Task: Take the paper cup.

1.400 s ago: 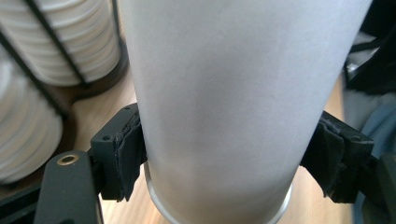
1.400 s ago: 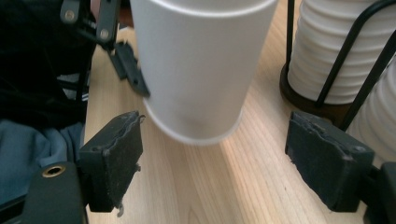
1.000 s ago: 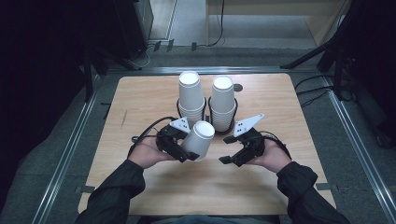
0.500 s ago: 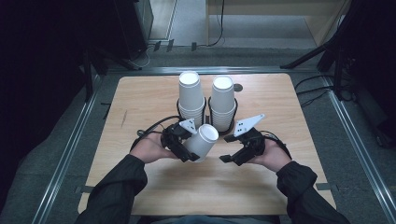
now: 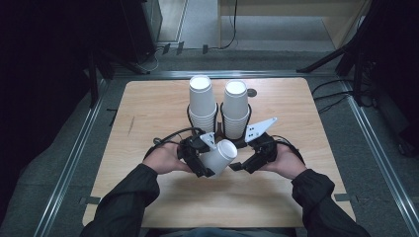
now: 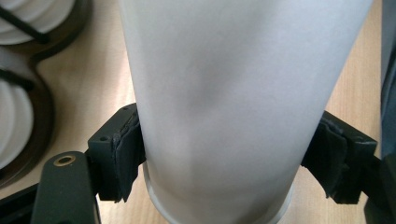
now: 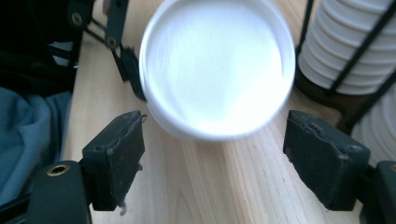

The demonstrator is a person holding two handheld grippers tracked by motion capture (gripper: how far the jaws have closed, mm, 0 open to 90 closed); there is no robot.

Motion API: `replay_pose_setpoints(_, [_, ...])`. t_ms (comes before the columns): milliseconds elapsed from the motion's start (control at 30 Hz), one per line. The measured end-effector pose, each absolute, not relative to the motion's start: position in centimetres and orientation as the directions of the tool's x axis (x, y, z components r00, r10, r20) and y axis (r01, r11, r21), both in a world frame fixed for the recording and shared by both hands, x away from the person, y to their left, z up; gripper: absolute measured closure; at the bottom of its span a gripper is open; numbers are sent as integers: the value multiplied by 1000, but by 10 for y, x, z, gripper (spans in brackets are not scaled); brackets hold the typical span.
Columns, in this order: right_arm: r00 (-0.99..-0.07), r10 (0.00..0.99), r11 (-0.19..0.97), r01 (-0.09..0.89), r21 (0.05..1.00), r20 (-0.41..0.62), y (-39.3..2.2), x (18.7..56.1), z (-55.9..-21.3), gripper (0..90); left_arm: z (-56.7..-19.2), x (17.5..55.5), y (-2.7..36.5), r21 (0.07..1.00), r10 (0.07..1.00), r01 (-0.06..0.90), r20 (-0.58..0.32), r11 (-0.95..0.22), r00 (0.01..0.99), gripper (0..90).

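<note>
Blocking table: clamped paper cup point(image 6: 224, 102)

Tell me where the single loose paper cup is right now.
In the high view the paper cup lies tilted at the table's near centre, clamped in the left gripper, just in front of the two cup stacks, its bottom toward the open right gripper.

The left gripper point(image 5: 210, 163), clamped on the white cup point(image 5: 221, 157), now sits closer to the right gripper point(image 5: 240, 165), the cup's base nearly between its jaws.
</note>
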State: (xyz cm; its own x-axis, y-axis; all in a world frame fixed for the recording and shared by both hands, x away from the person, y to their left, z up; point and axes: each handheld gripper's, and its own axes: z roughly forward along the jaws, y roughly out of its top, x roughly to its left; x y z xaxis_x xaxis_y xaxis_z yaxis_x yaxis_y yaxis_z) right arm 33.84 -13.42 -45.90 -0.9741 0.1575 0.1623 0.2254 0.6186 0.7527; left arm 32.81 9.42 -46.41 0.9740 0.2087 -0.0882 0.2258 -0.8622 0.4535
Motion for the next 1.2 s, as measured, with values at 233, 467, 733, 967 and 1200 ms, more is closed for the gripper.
replay_pose_setpoints(233, [-978,108,634,205,746,177,-119,337,-460,188,-467,325,87,451,186,216,-111,-866,976,203])
replay_pose_setpoints(467, [-976,71,660,199,724,204,-113,336,-464,235,-468,321,82,451,154,194,-123,-871,980,196])
replay_pose_setpoints(733, [-981,78,648,185,739,177,-116,335,-460,242,-464,320,88,529,209,214,-71,-821,975,43])
replay_pose_setpoints(967, [-979,111,614,204,762,174,-128,337,-454,237,-459,321,101,593,262,241,-51,-768,964,0])
replay_pose_setpoints(1200, [-972,152,580,235,780,179,-141,338,-451,235,-457,323,112,641,282,278,-99,-715,954,0])
